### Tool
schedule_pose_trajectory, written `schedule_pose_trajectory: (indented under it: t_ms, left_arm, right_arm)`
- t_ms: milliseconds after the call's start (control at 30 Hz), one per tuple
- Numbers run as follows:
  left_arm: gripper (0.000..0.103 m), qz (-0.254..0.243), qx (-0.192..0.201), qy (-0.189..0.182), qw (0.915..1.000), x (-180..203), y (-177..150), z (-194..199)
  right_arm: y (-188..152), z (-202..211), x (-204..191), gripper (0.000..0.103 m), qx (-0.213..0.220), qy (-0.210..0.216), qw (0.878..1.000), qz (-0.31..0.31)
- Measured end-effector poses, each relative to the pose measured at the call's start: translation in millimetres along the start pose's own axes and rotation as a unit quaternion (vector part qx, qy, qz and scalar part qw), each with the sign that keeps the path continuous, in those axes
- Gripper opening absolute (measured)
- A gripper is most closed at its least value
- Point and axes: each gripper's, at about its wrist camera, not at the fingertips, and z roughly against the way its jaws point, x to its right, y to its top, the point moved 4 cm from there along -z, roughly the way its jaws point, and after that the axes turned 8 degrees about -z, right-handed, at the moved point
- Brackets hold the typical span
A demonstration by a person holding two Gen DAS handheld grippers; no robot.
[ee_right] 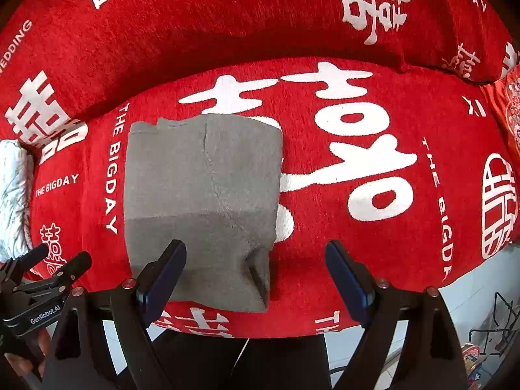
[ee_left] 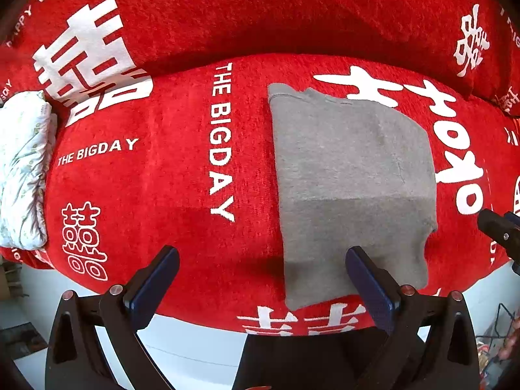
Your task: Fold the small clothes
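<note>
**Both claws spread above a folded grey garment on a red sofa seat**

Nearest the cameras, the left claw (ee_left: 261, 279) and the right claw (ee_right: 256, 276) both point down at the seat, each with its two blue-padded fingers set wide apart and nothing between them. No pad touches cloth. In the right wrist view the left claw appears at the lower left edge, just off the garment's near left corner; a hand (ee_right: 19, 362) is partly visible beneath it.

Below the claws lies the grey garment (ee_left: 351, 182), folded into a rough rectangle and resting flat on the red cover (ee_left: 156, 175) of the seat cushion. A crease crosses the garment, and its near half sits in shadow. At its near right corner a small fold of cloth stands raised (ee_right: 258, 273).

Beside the garment's left edge runs the white lettering "THE BIGDAY" (ee_left: 221, 139); to its right lie large white characters (ee_right: 351, 149). Well to the left of the garment sits a white patterned bundle (ee_left: 22, 169). Beyond the garment's far edge rises the backrest (ee_left: 260, 9), in the same red cover.
</note>
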Motion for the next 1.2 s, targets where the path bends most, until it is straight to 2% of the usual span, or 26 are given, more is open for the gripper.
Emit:
schedule_pose_trajectory:
  t_ms: [1200]
  left_arm:
    - [0.102,0.009,0.016,-0.001,0.9998,-4,4,21]
  right_arm:
    - [-1,17,-9,0.089,0.003,-0.001,1.0,0.008]
